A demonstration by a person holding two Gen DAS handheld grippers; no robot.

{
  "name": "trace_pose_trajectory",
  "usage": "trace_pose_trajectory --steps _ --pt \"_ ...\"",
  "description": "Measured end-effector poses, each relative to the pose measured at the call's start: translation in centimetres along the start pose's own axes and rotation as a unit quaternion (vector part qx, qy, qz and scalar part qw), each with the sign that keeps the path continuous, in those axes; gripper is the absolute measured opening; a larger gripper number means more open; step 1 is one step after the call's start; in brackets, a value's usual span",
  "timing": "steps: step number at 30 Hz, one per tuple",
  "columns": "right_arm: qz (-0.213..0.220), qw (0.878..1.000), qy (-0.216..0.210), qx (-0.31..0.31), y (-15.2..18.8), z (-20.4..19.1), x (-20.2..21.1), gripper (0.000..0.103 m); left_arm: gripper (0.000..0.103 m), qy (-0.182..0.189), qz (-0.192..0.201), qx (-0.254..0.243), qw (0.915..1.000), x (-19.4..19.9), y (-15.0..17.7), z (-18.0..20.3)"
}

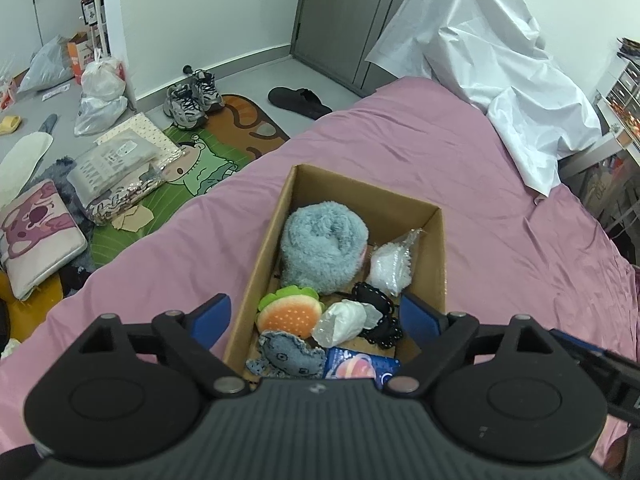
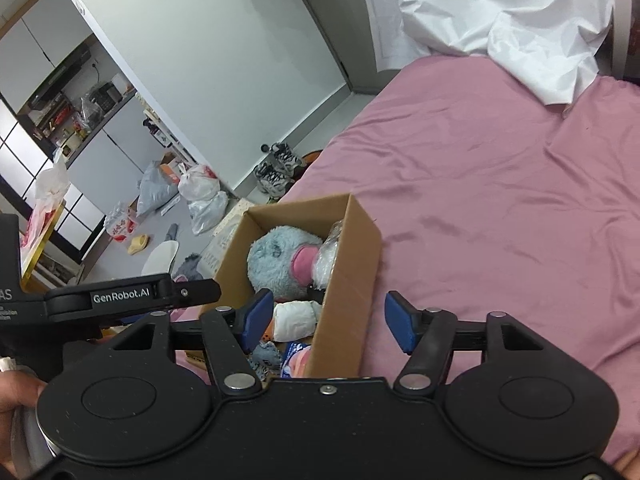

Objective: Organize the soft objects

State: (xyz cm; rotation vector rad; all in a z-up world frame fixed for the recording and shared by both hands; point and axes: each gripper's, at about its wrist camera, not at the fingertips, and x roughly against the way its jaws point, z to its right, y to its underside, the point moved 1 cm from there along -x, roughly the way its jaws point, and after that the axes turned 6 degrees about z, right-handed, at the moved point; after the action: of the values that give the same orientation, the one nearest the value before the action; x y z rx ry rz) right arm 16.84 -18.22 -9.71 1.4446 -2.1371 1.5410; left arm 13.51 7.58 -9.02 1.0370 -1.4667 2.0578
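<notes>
both tongs (image 1: pixel 316 320) (image 2: pixel 328 322) spread wide, cardboard box (image 1: pixel 434 240) between them

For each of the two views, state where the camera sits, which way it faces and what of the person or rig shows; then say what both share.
Left wrist: on the left gripper, above the near end of the cardboard box, looking down along it across the pink bed; own open jaws show, spread across the box.
Right wrist: on the right gripper, at the box's right wall, tilted toward the floor and kitchen; own open jaws, the other gripper's arm and a hand show.
Shared: box, blue fluffy plush, bed, white sheet, sneakers.
</notes>
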Motion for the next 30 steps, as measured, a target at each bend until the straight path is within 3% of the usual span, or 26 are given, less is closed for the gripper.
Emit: trace_pose_trajectory --steps 8,16,24,30 --pt "0.02 1.0 0.011 0.007 -0.4 0.7 2.0 0.075 0.097 0.008 0.009 -0.023 0.9997 1.9 0.6 1.7" --pt "0.047 0.999 0.019 0.011 -0.9 1.2 4.0 0.096 0.103 0.015 0.023 -0.041 0.9988 3.6 1.4 3.0" --pt "0.065 0.997 0.034 0.006 -0.7 2.1 5.5 0.103 0.103 0.015 0.036 -0.042 0.9984 5.1 1.9 3.4" --pt "0.072 0.997 0.034 0.021 -0.1 1.7 6.6 0.103 0.103 0.017 0.044 -0.044 0.9979 5.9 2.7 3.6"
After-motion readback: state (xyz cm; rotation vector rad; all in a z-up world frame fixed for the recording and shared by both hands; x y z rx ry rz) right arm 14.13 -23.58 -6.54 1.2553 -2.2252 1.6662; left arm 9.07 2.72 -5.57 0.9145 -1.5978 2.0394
